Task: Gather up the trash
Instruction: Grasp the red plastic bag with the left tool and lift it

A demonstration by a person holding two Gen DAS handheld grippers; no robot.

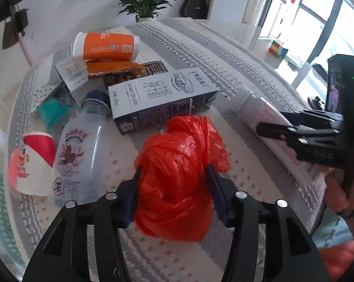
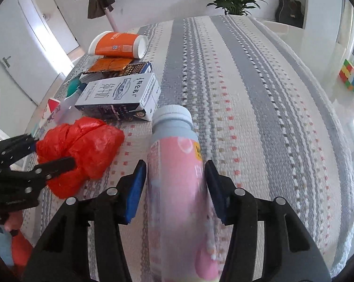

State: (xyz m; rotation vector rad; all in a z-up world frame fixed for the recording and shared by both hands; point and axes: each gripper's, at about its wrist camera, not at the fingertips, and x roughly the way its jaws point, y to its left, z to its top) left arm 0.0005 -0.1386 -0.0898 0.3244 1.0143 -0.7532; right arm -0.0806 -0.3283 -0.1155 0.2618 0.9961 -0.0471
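Note:
My left gripper (image 1: 174, 176) is shut on a crumpled red plastic bag (image 1: 177, 164) just above the striped tablecloth; it shows from the side in the right wrist view (image 2: 55, 151), with the bag (image 2: 83, 145). My right gripper (image 2: 175, 169) is shut on a pink bottle (image 2: 177, 188) with a white cap, pointing forward; it also shows in the left wrist view (image 1: 271, 129), with the bottle (image 1: 254, 108). More trash lies beyond: a blue-white milk carton (image 1: 158, 98), a clear bottle (image 1: 80, 150), an orange tub (image 1: 106, 47), a red-white paper cup (image 1: 33, 162) and an orange wrapper (image 1: 111, 69).
A smaller carton (image 1: 71, 74) and a teal item (image 1: 52, 110) lie at the table's left. A teal basket (image 1: 1, 216) sits off the left edge. A potted plant (image 1: 145, 4) stands beyond the far edge. A colour cube (image 2: 350, 77) lies on the right.

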